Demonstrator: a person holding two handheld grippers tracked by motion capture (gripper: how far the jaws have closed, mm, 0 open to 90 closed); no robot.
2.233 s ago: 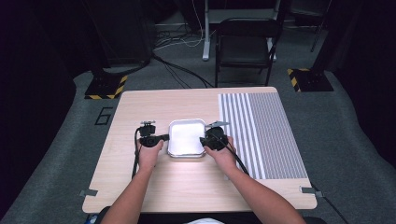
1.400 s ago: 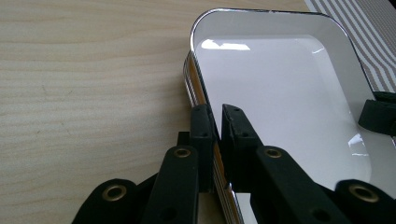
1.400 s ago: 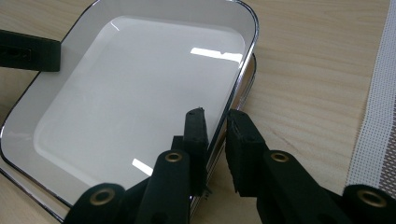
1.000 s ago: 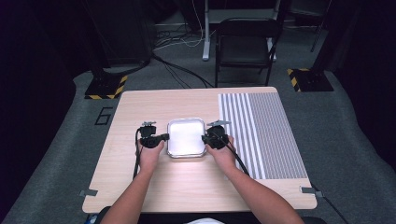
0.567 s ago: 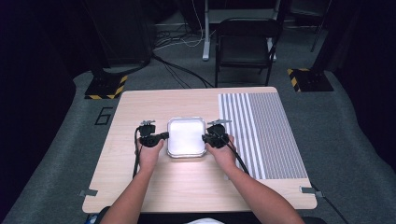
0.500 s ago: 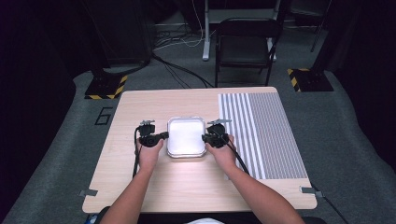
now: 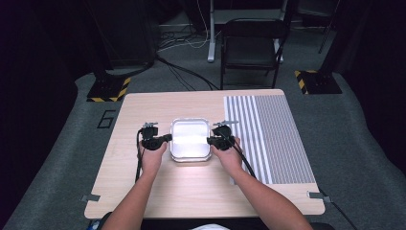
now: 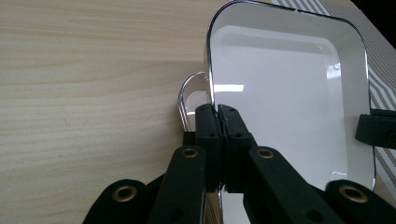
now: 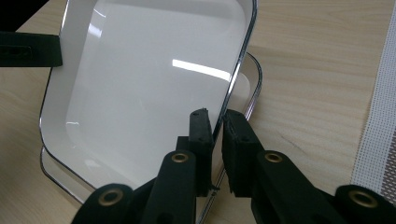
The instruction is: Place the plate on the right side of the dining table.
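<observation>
Gripping the white tray [image 7: 190,139] from opposite sides, both tools sit at the middle of the wooden table [image 7: 143,187]. The left gripper [image 7: 165,139] pinches the tray's 9 o'clock rim, its jaws closed tight on the chrome edge in the left gripper view [image 8: 217,109]. The right gripper [image 7: 210,140] bites the 3 o'clock rim; in the right gripper view [image 9: 215,122] its jaws straddle the edge with a narrow gap showing between them. That view also shows a second tray [image 9: 250,81] nested beneath the held one, which is tilted above it. A striped mat [image 7: 268,136] covers the table's 3 o'clock side, just beside the right hand [image 7: 229,158].
</observation>
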